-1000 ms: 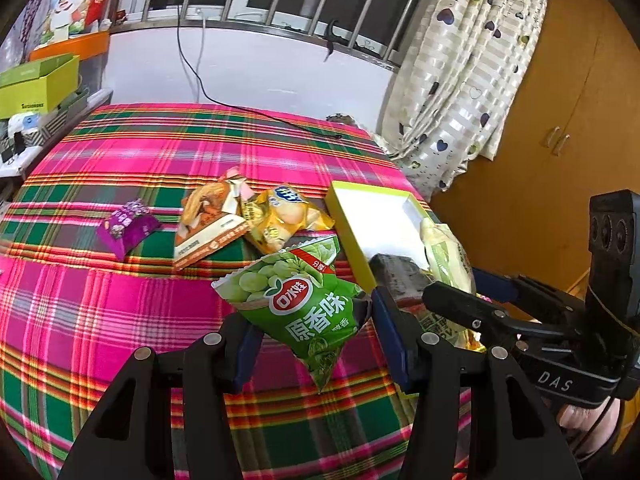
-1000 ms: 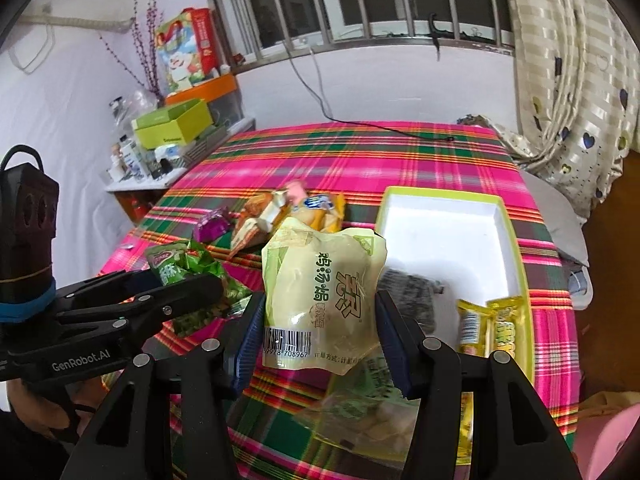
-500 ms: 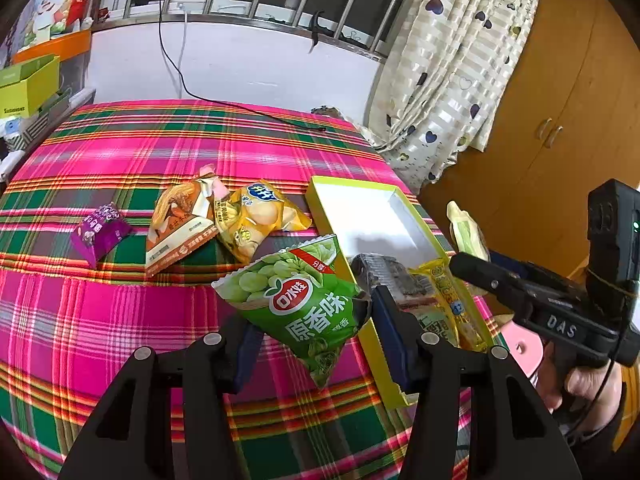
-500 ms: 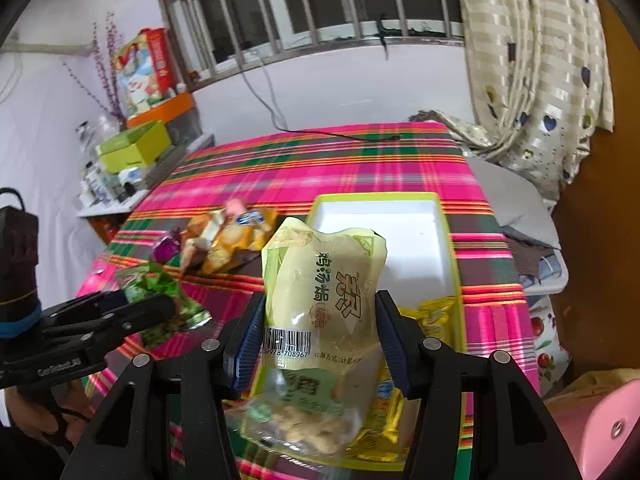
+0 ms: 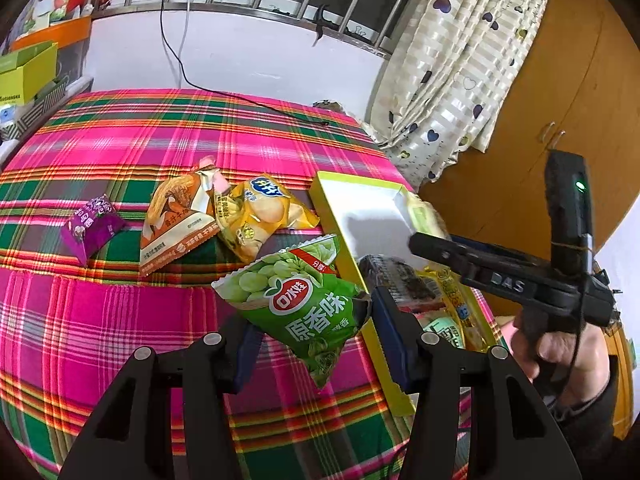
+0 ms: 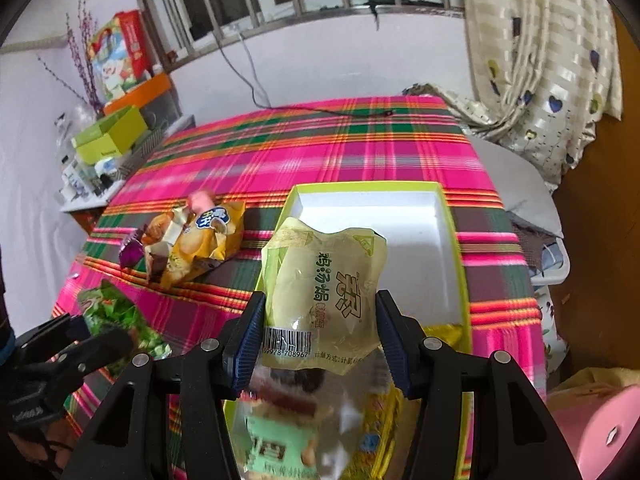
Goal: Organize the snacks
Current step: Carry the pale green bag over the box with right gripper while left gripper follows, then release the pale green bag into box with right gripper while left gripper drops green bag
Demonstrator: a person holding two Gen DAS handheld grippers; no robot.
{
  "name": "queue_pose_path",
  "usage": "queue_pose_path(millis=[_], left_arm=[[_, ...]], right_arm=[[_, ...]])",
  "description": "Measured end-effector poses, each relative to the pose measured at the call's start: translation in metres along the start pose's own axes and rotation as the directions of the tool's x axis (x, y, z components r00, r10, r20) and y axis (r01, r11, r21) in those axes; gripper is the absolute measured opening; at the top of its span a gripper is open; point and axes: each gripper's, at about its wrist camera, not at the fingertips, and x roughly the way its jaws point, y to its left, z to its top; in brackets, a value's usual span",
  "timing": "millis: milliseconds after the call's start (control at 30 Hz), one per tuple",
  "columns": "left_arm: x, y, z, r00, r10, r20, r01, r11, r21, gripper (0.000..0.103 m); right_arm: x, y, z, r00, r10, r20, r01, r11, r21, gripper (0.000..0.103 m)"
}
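Mid-placing: right gripper [image 6: 320,332] clamped on pale pouch [image 6: 324,288] above box [image 6: 460,264]; left gripper [image 5: 312,332] pinching green bag [image 5: 296,300] at box's 9 o'clock. Next: lower, release inside.

Left gripper [image 5: 310,334] apparently clamps green snack bag [image 5: 298,300].

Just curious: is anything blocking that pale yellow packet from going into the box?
Nothing visible does. The right tool holds the pale yellow packet above the green-rimmed box, whose far half is bare white; other snacks fill only the near end.
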Motion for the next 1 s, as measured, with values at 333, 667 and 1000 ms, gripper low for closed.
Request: queue_pose_path(millis=[333,667,1000], left_arm=[[0.005,0.013,0.005,1.0,0.002,-0.004,-0.002,1.0,-0.021,0.053],[0.011,0.007,0.013,1.0,-0.006,-0.018,0.006,1.0,-0.003,0.053],[0.017,-0.004,0.024,1.0,-0.011,-0.026,0.012,1.0,0.02,0.053]], right_arm=[[0.046,0.004,0.021,0.995,0.0,-0.103,0.002,1.0,0.016,0.058],[0.051,0.001,0.014,0.991,0.076,-0.115,-0.072,0.997,0.039,0.063],[0.04,-0.007,0.012,0.985,0.152,-0.079,-0.147,0.987,0.063,0.066]])
